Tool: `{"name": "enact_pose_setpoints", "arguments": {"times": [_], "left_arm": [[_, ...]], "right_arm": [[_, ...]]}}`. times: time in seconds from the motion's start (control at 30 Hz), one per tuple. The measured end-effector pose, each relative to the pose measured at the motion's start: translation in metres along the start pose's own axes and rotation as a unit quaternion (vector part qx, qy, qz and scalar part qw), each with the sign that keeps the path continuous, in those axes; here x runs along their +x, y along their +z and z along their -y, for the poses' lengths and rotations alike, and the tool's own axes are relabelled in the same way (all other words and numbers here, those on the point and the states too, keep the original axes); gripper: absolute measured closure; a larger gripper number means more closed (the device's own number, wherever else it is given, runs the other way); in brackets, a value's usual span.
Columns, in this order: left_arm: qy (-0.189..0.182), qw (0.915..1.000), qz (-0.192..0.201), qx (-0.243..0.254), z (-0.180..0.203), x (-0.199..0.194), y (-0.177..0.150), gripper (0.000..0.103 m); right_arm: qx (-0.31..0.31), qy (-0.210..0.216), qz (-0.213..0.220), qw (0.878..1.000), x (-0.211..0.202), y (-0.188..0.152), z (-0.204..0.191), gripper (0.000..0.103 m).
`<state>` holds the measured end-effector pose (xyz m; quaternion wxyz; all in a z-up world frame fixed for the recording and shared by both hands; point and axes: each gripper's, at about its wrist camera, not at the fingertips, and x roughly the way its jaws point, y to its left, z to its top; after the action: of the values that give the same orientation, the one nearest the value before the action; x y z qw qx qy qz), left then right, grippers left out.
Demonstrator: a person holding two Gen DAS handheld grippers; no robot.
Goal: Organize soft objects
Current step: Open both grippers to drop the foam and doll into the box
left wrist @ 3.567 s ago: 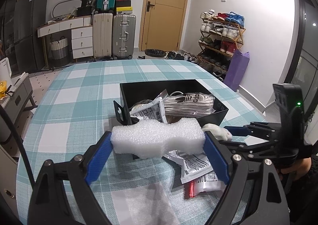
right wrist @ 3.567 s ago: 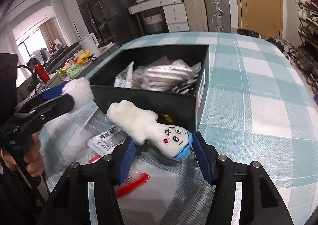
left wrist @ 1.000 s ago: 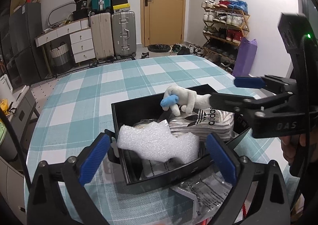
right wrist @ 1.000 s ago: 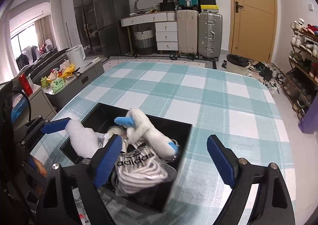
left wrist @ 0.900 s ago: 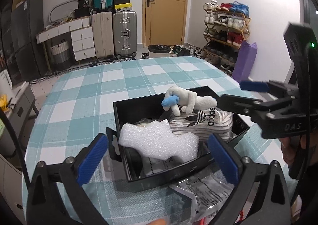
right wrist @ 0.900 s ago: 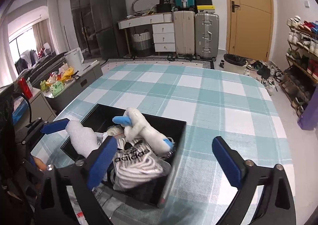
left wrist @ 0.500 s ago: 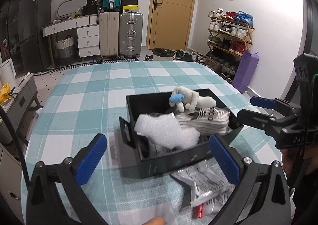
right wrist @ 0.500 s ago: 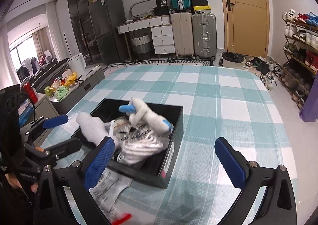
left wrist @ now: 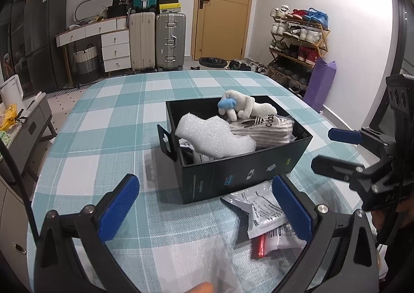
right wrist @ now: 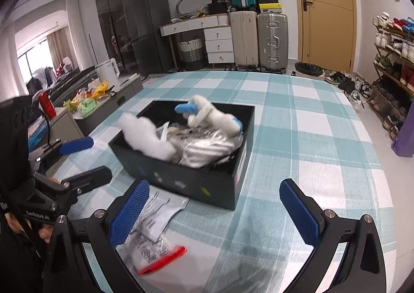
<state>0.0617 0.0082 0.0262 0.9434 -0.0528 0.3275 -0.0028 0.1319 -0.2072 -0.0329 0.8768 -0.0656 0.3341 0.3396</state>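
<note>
A black box (left wrist: 240,176) (right wrist: 186,181) stands on the checked table. In it lie a white foam piece (left wrist: 212,136) (right wrist: 145,135), a white plush toy with blue ends (left wrist: 243,106) (right wrist: 209,112) and a bagged striped Adidas garment (left wrist: 266,128) (right wrist: 207,148). My left gripper (left wrist: 204,205) is open and empty, in front of the box. My right gripper (right wrist: 214,210) is open and empty, in front of the box's near corner; it also shows in the left wrist view (left wrist: 333,148).
Clear plastic packets with a red strip (left wrist: 269,223) (right wrist: 152,236) lie on the teal checked tablecloth (left wrist: 108,137) in front of the box. A translucent sheet (left wrist: 196,264) lies at the near edge. Suitcases, drawers and a shoe rack stand beyond the table.
Both grippers opened and left the foam piece and the plush toy in the box. Both have since pulled back toward the table's near edge.
</note>
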Motion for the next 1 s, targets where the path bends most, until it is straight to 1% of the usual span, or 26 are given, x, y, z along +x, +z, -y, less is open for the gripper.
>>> {"name": "enact_pose_setpoints", "arguments": {"times": [0.37,0.57,1.0], "left_arm": [[0.003,1.0,0.002,-0.002,-0.003,-0.008,-0.007,0.0],[0.004,1.0,0.0,-0.004,-0.005,-0.009,-0.01,0.0],[0.007,0.9999,-0.013,-0.005,-0.008,-0.003,-0.016,0.0]], "right_arm": [[-0.022,0.009,-0.017,1.0,-0.006,-0.02,-0.014,0.001],[-0.033,0.019,-0.034,0.999,-0.002,-0.03,-0.023,0.001],[-0.057,0.046,-0.086,0.994,0.027,-0.049,-0.046,0.001]]}}
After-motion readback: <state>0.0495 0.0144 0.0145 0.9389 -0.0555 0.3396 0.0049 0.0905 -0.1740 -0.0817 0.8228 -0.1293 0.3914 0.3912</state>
